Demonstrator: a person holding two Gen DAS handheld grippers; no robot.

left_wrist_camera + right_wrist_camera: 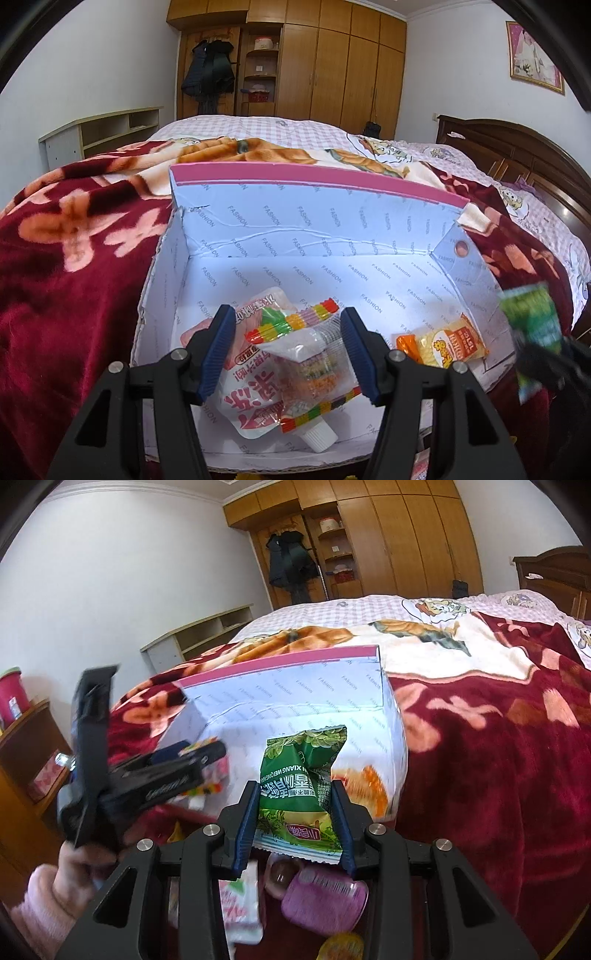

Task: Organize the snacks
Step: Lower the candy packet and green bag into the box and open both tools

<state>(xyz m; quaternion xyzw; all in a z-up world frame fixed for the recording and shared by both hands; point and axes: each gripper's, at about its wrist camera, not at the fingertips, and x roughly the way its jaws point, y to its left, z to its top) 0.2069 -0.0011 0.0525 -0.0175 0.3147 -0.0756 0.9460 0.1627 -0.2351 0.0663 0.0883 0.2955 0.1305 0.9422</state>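
Observation:
A white shoe box (295, 229) with a pink rim lies open on the bed. My left gripper (288, 312) hangs open over it. A clear packet with rainbow stripes (306, 347) lies between its jaws, untouched by the pads, on top of a pink-and-white capped pouch (255, 398). A yellow-orange snack packet (447, 343) rests at the box's right side. My right gripper (295, 786) is shut on a green snack packet (303, 771), held just in front of the box (295, 690). The green packet (532, 321) shows blurred at the right edge of the left wrist view.
Below the right gripper lie a purple jelly cup (325, 897), a white-and-pink packet (240, 904), a round brownish cup (282, 877) and a yellow item (341, 947). A red floral blanket (74, 258) covers the bed. A hand in a pink sleeve (55, 897) holds the left gripper (177, 764). A wooden bedside table (26, 746) stands left.

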